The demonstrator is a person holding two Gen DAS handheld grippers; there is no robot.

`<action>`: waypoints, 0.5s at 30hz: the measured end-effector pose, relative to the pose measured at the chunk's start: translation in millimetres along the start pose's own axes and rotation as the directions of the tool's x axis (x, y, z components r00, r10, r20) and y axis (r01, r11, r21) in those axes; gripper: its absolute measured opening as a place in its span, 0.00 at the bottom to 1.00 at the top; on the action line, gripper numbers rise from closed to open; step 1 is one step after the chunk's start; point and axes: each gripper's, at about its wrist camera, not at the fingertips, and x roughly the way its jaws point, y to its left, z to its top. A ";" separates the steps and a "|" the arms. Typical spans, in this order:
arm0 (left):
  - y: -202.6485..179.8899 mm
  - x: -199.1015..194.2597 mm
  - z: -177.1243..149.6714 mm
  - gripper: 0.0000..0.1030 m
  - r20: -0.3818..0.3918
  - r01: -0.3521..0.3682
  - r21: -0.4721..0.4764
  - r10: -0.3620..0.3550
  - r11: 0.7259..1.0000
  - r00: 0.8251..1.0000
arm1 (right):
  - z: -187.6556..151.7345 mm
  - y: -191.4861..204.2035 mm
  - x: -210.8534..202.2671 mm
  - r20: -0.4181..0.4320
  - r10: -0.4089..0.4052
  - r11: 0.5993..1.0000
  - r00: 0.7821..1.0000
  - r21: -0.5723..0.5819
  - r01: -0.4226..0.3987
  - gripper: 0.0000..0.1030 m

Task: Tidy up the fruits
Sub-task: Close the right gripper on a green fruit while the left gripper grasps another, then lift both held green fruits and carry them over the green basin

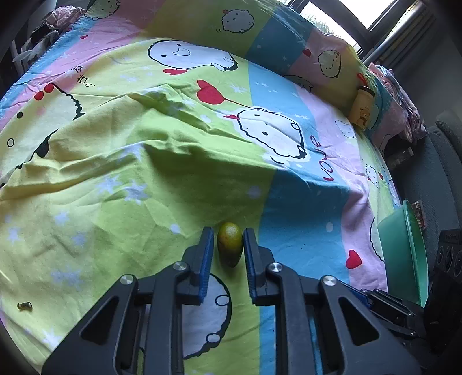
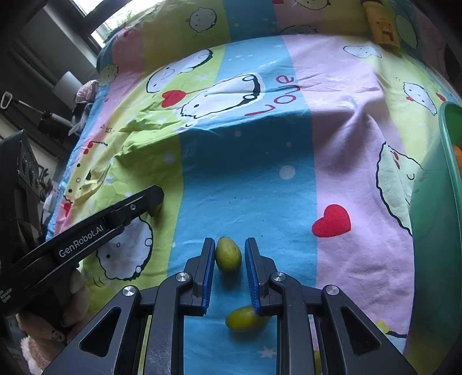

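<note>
- A bed fills most of both views, covered by a sheet (image 1: 173,161) in stripes of yellow-green, blue and pink, printed with cartoon figures, red hearts and the word "Love".
- The sheet lies creased across its middle.
- A window (image 1: 366,14) stands past the bed's far edge, with bright daylight coming through its dark frame.
- A crumpled bundle of cloth (image 1: 55,21) sits at the far left corner.
- A grey wall (image 2: 46,43) runs beside the window.

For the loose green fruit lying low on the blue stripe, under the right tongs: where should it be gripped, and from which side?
The loose green fruit is a small oval lying on its side on the bedsheet. Probably best to come from above and pinch its narrow middle, pads across the short axis; gripped at the tapered ends, it could slip out.
</note>
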 end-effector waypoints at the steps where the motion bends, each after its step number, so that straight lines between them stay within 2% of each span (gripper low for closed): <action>1: -0.6 0.0 -0.4 0.17 -0.003 0.001 0.000 -0.001 1.000 1.000 | -0.4 1.1 -0.1 0.002 -0.006 1.000 1.000 -0.005 0.006 0.22; 9: -7.8 -2.0 -4.4 0.17 -0.002 -0.010 0.019 0.010 1.000 1.000 | -1.9 2.6 0.0 0.006 -0.015 1.000 1.000 -0.002 0.015 0.19; 15: -20.6 -19.2 -9.2 0.18 0.044 -0.008 0.053 0.006 0.999 0.999 | -3.4 -2.3 -11.2 0.028 0.012 1.000 1.000 0.020 -0.012 0.19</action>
